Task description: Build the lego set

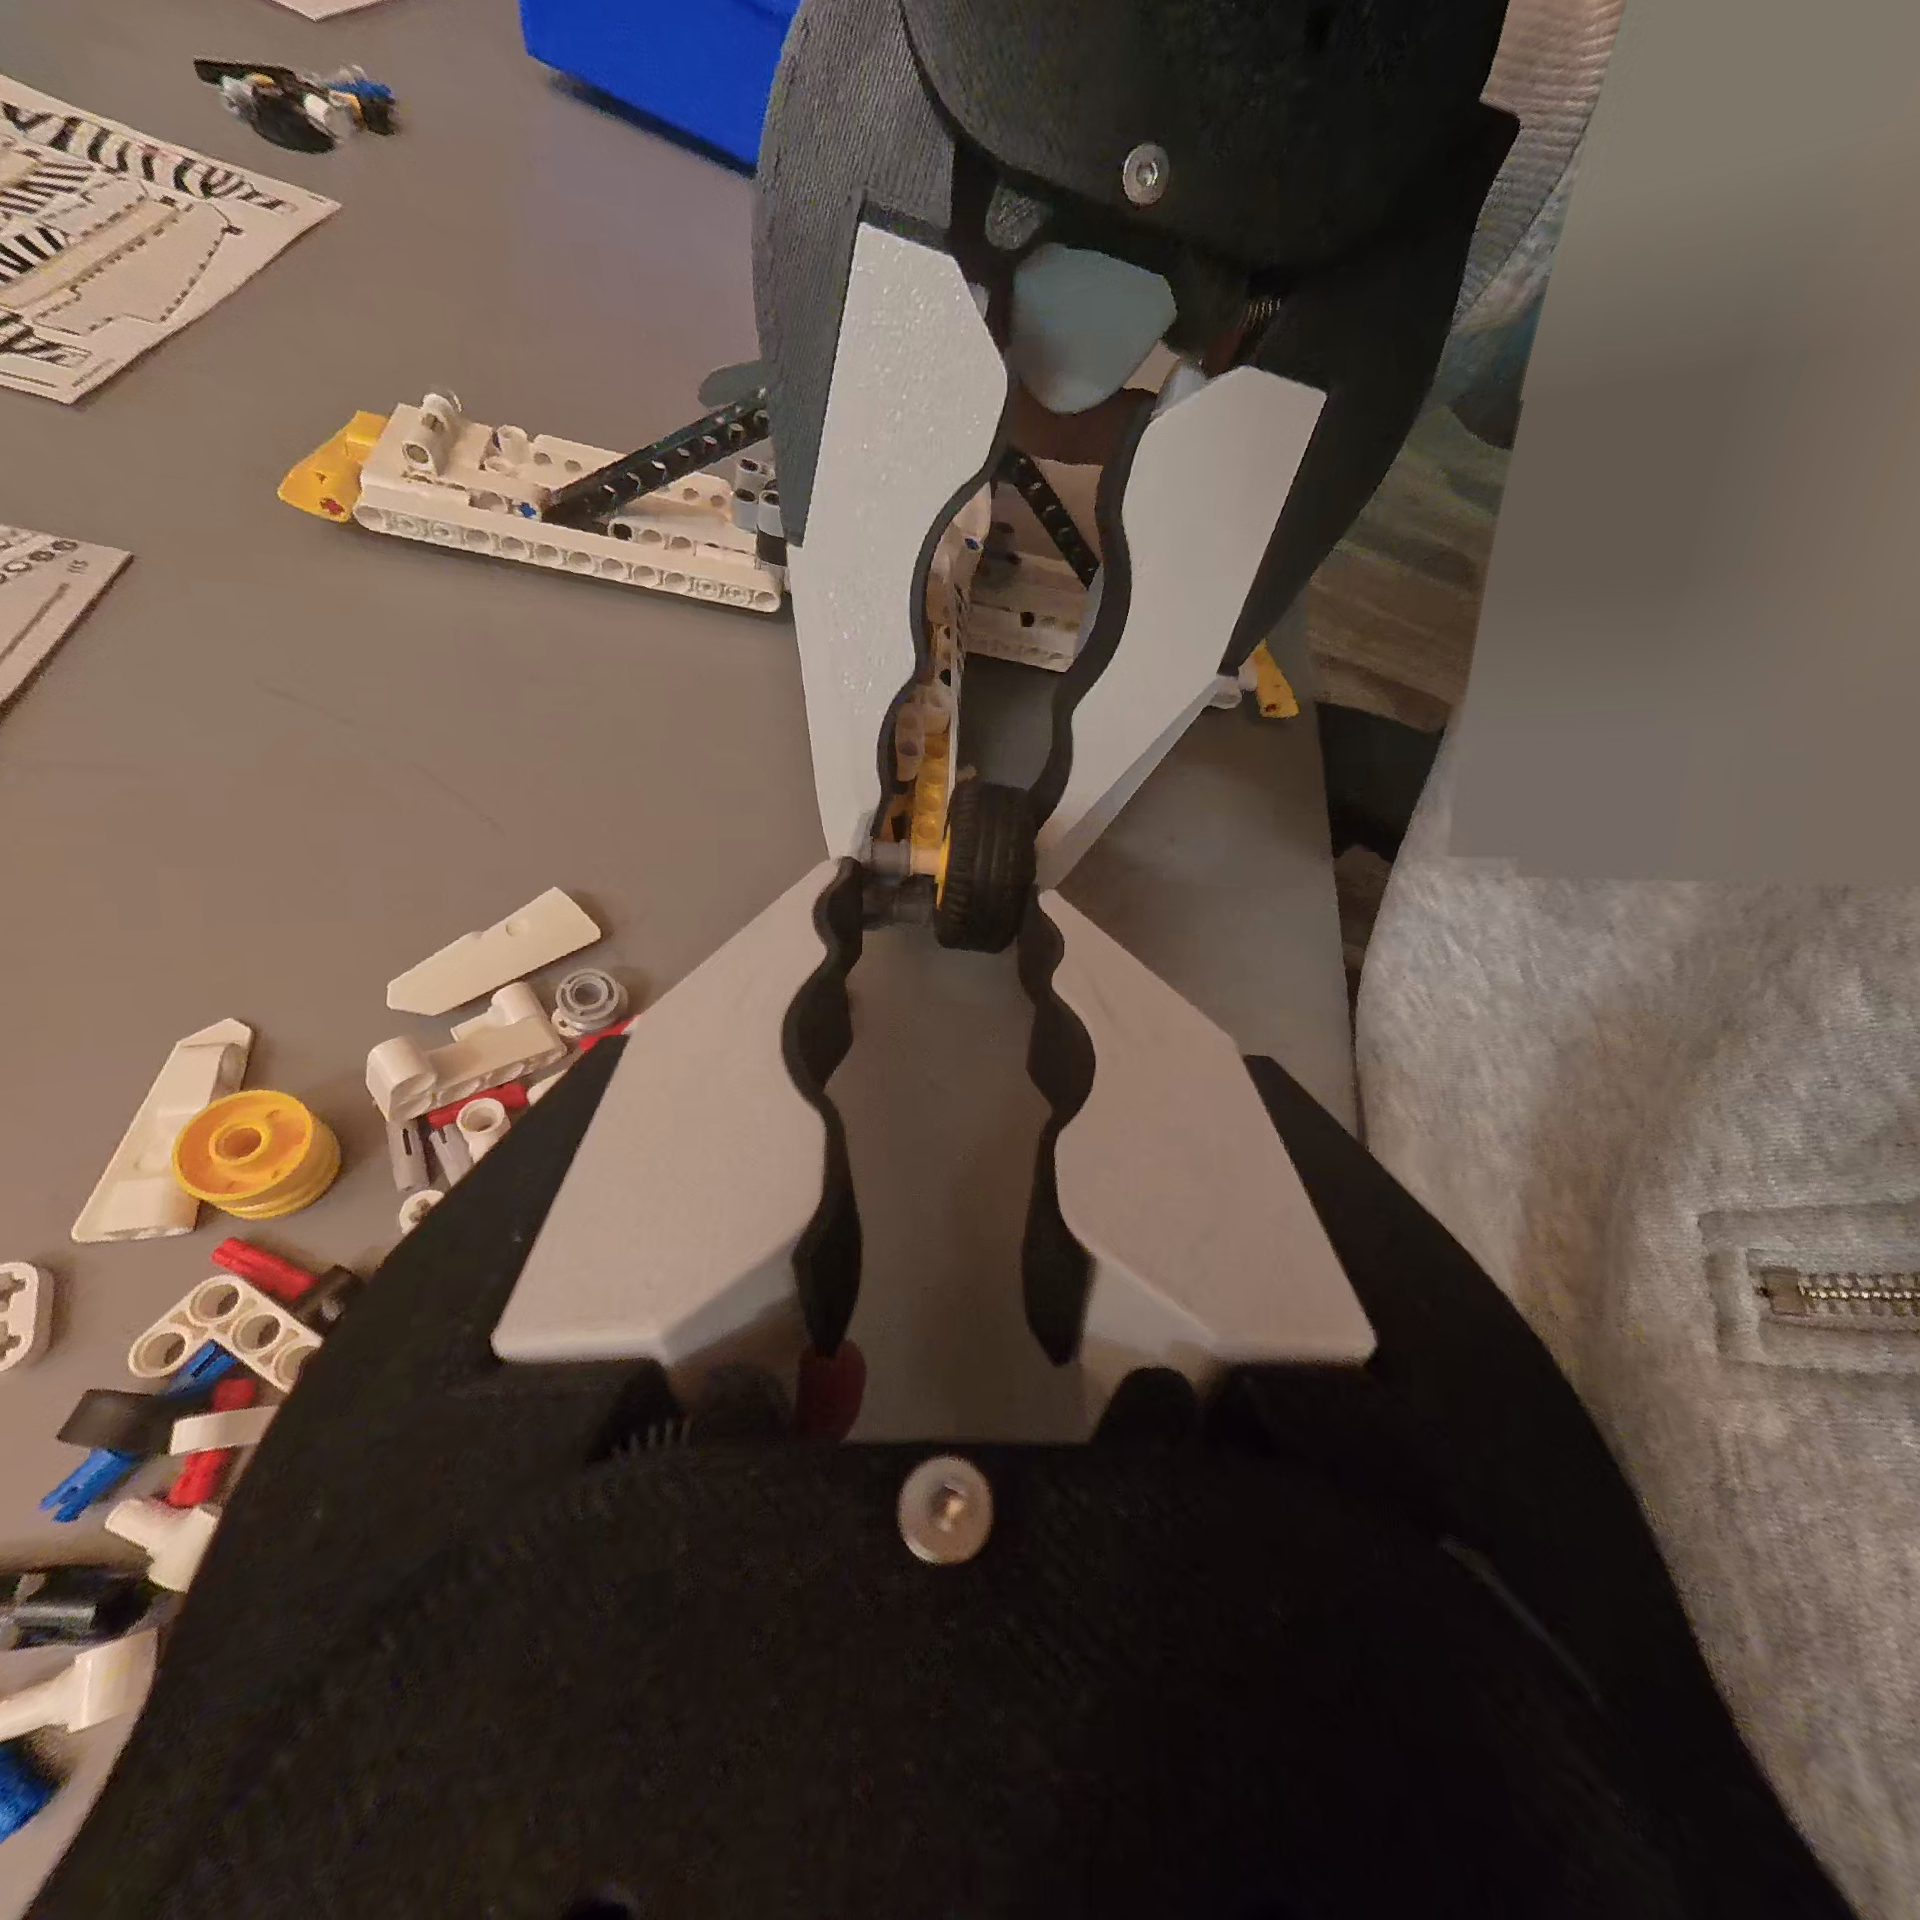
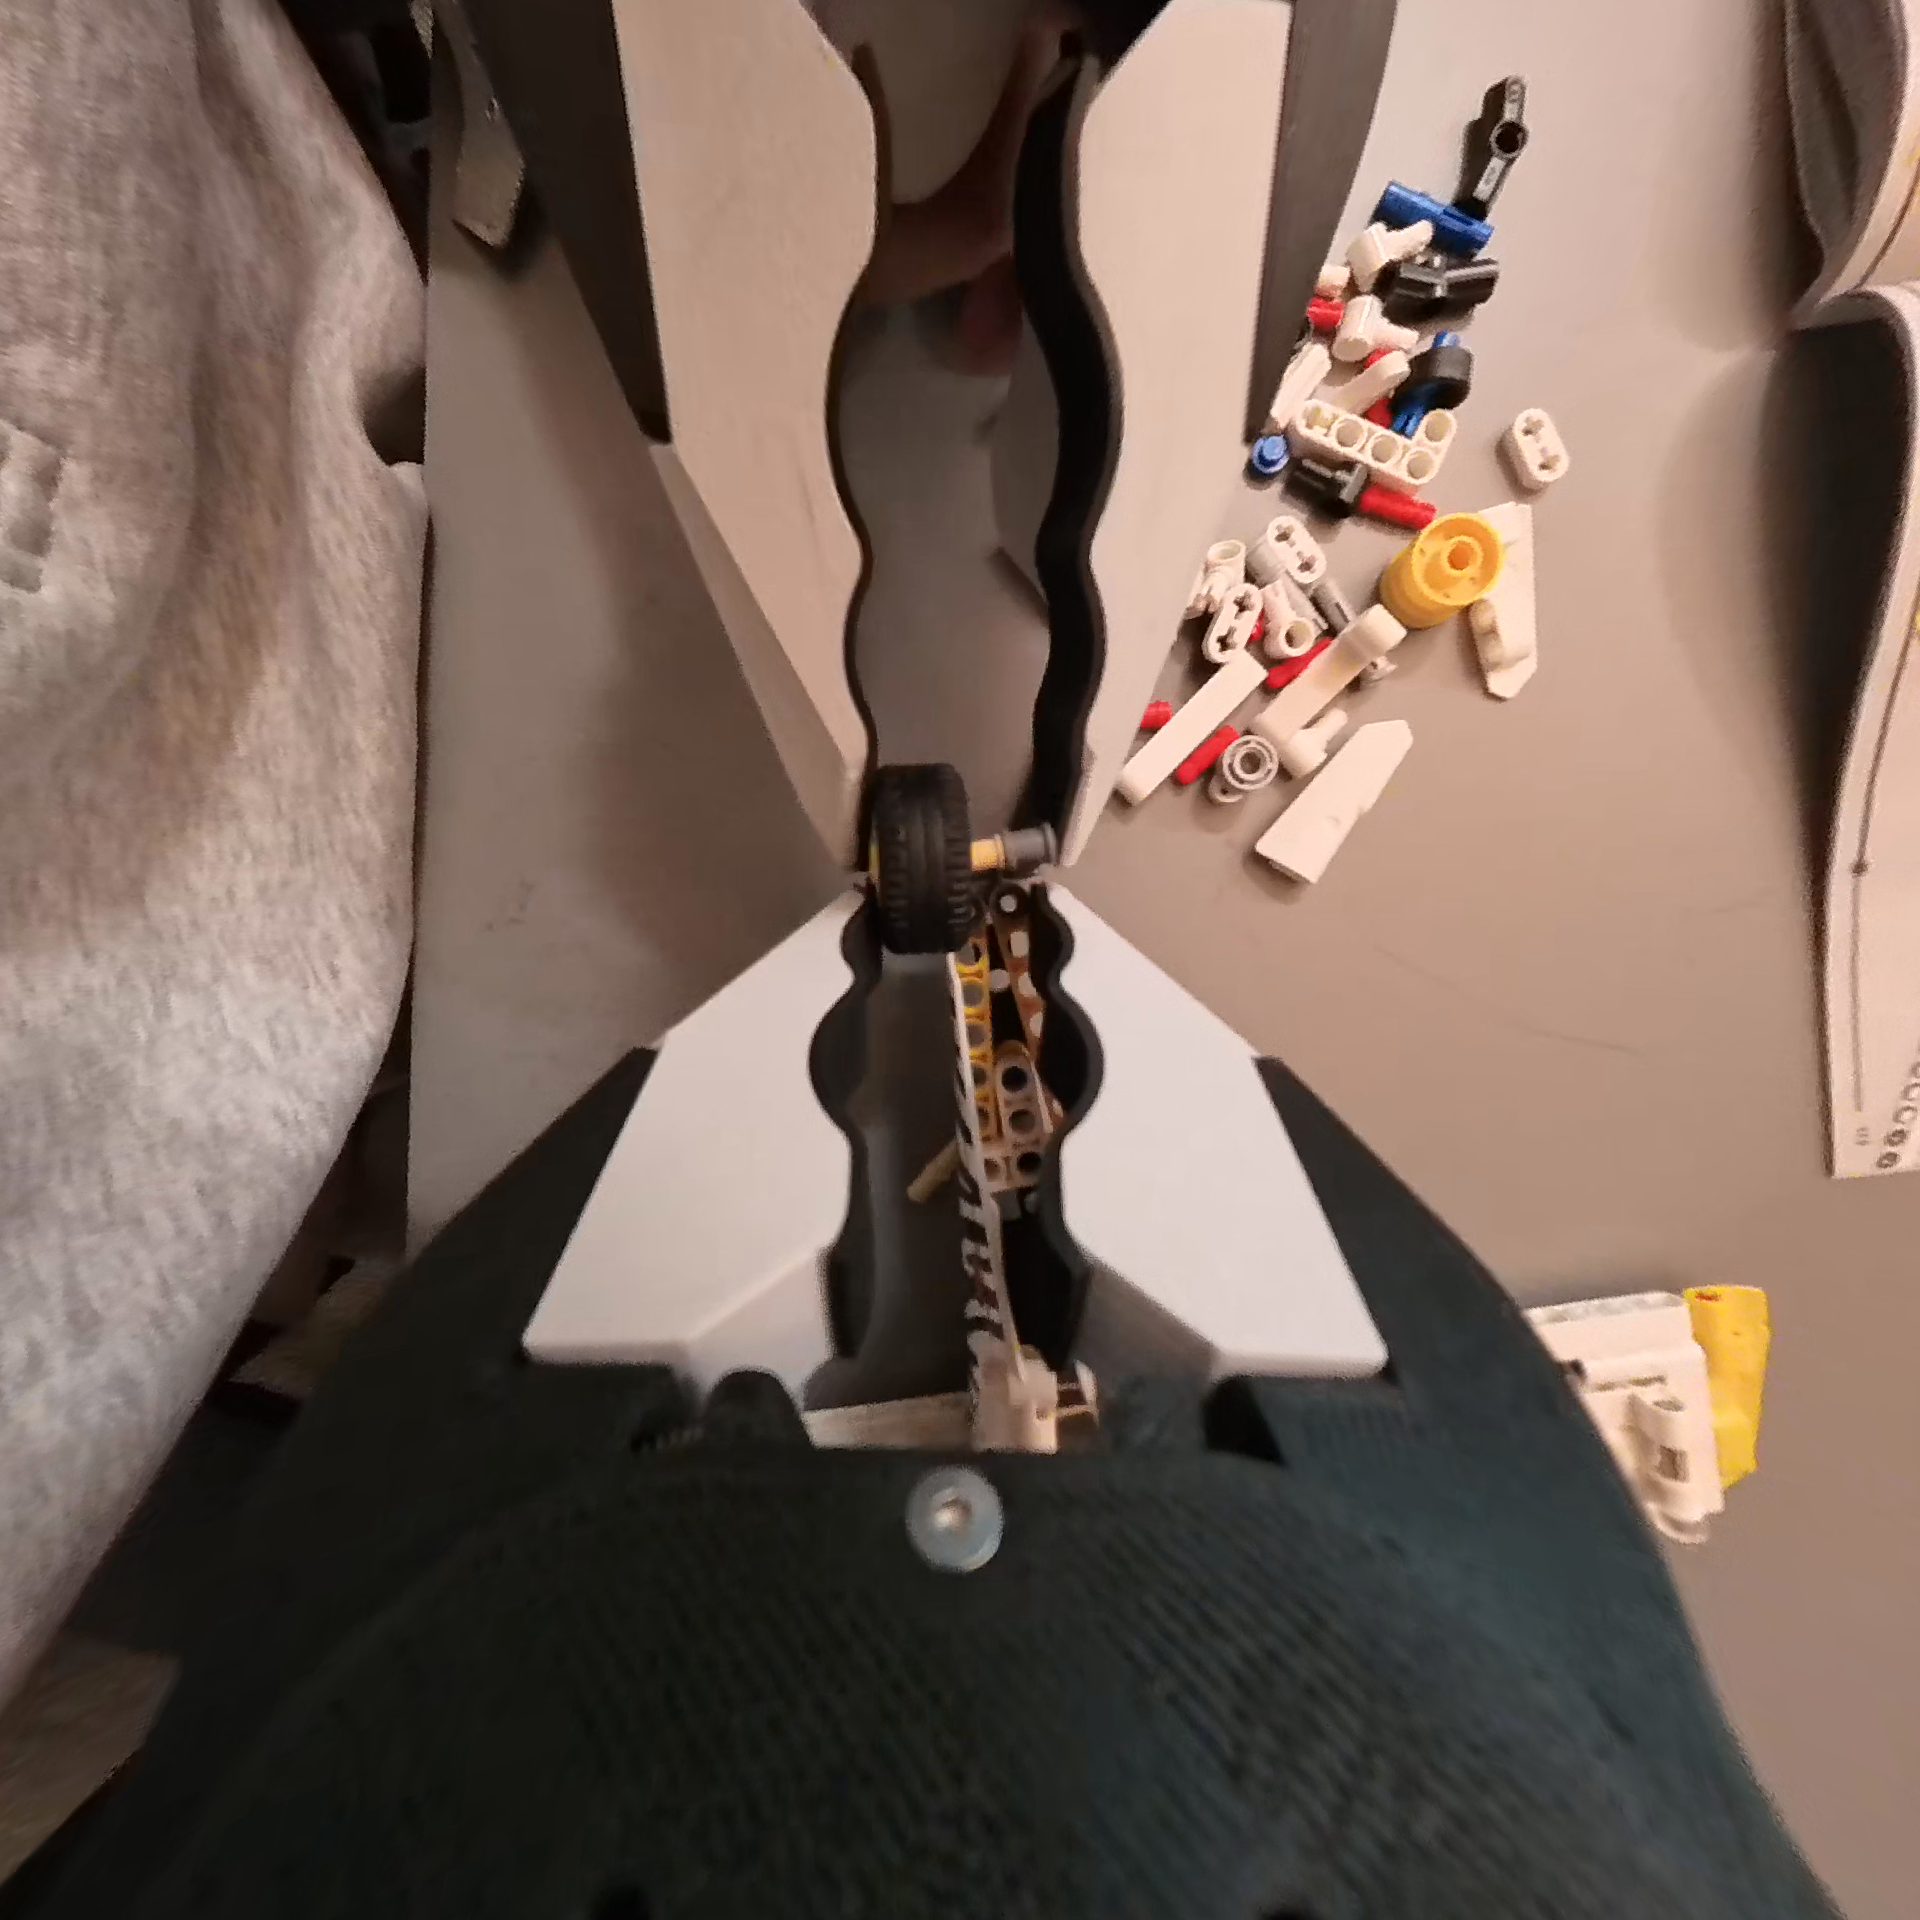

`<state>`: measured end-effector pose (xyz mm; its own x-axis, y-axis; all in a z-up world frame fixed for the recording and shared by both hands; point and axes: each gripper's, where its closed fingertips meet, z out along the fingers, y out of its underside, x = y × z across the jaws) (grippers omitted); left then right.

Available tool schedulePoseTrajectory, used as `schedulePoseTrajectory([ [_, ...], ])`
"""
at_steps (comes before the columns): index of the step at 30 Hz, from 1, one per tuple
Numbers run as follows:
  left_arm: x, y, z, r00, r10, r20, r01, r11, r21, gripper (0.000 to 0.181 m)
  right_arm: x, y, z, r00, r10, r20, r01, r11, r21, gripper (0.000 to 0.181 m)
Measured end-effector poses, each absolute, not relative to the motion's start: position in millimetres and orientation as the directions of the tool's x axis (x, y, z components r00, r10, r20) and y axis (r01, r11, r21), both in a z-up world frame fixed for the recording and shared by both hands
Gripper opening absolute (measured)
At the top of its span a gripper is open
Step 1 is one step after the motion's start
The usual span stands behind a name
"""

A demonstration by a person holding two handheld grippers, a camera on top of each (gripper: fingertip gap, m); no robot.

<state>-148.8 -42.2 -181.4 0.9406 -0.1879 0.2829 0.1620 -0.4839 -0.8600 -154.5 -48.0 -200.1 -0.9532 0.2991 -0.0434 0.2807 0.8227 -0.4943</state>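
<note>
Claws meet tip to tip over the near edge of the counter (image 1: 436,790). The left claw (image 1: 940,914) has its jaws apart, with the wheel (image 1: 982,868) and its short grey axle (image 1: 902,902) sitting right at the fingertips; whether the tips pinch that axle cannot be told. The right claw (image 2: 961,925) faces it from the far side, jaws part-closed around the subassembly (image 2: 1003,1091), a slim white, yellow and black beam stack. The stack's long axis runs back along the right claw's fingers, and the wheel caps its forward end.

By judgement, the step in hand is seating the wheel and axle on that end, so the push should run along the stack's axis, the right claw bracing while the left drives.

Left of the claws in the left view lie loose parts (image 1: 468,1049), a yellow hub (image 1: 255,1153), and farther off a long white hull (image 1: 561,509) with a yellow tip. Instruction sheets (image 1: 114,239) and a blue box (image 1: 665,62) sit at the far side. A grey sleeve (image 1: 1662,1247) crowds the right edge, yet nothing stands between wheel and stack.
</note>
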Motion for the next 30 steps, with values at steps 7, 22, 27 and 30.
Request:
schedulePoseTrajectory([
  [7,-149.7,-41.3,-181.1,0.959,-0.173,0.223,0.118,-0.473,-0.873,0.027,-155.6,-47.3,-198.9,-0.957,0.291,-0.009,0.257,0.827,-0.500,0.025],
  [22,-149.9,-40.7,-184.0,0.975,-0.173,0.142,0.042,-0.481,-0.876,0.027,-155.0,-46.1,-200.4,-0.969,0.244,0.021,0.205,0.853,-0.480,0.023],
  [27,-149.6,-40.8,-183.6,0.974,-0.176,0.144,0.043,-0.479,-0.877,0.026,-154.6,-45.9,-200.0,-0.971,0.237,0.029,0.195,0.857,-0.477,0.022],
  [30,-149.8,-40.7,-184.0,0.973,-0.176,0.149,0.047,-0.482,-0.875,0.026,-154.8,-45.6,-200.3,-0.972,0.232,0.038,0.187,0.861,-0.472,0.022],
])
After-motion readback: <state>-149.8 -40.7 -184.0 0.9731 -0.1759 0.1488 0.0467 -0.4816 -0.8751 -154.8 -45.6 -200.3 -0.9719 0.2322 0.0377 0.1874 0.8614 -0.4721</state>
